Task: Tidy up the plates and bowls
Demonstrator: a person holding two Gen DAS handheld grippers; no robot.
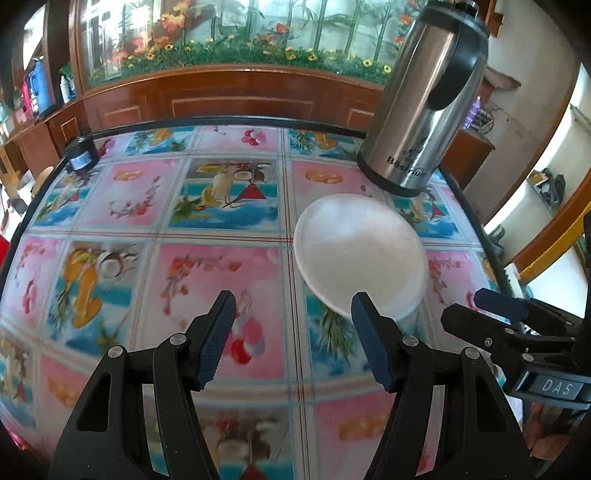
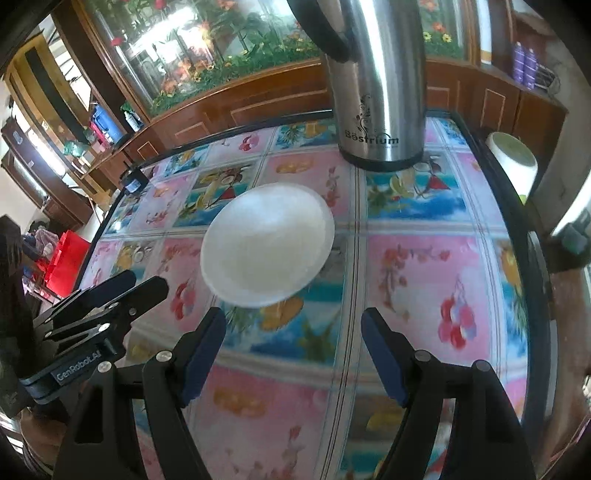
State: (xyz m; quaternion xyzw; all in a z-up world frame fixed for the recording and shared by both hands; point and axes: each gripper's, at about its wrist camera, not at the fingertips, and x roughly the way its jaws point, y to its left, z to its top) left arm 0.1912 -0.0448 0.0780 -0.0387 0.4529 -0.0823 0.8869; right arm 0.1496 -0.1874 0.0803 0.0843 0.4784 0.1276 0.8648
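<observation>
I am looking down on a table (image 1: 155, 236) with a dark rim, covered in a glossy cloth of pink and blue printed squares showing fruit, flowers and balloons. Beyond its far edge runs a low wooden cabinet (image 1: 236, 99) carrying a long glass case (image 1: 229, 33) full of bright artificial flowers and bamboo stems. A tall steel flask (image 2: 380, 92) with a black handle stands upright near the far side of the table, and a small dark jar (image 1: 82, 155) sits at the far left corner. From the right wrist I also see a white pot (image 2: 513, 162) just off the table's right edge (only partly visible).

The white dish (image 2: 267, 245) lies on the cloth in front of the flask, apart from it. It is plain, round and shallow; blur keeps me from telling plate from bowl.

My left gripper (image 1: 293, 325) hovers over the cloth, fingers spread with nothing between them, its right finger overlapping the dish's near edge in view. My right gripper (image 2: 293, 332), fingers likewise spread and empty, hangs just short of the dish.
</observation>
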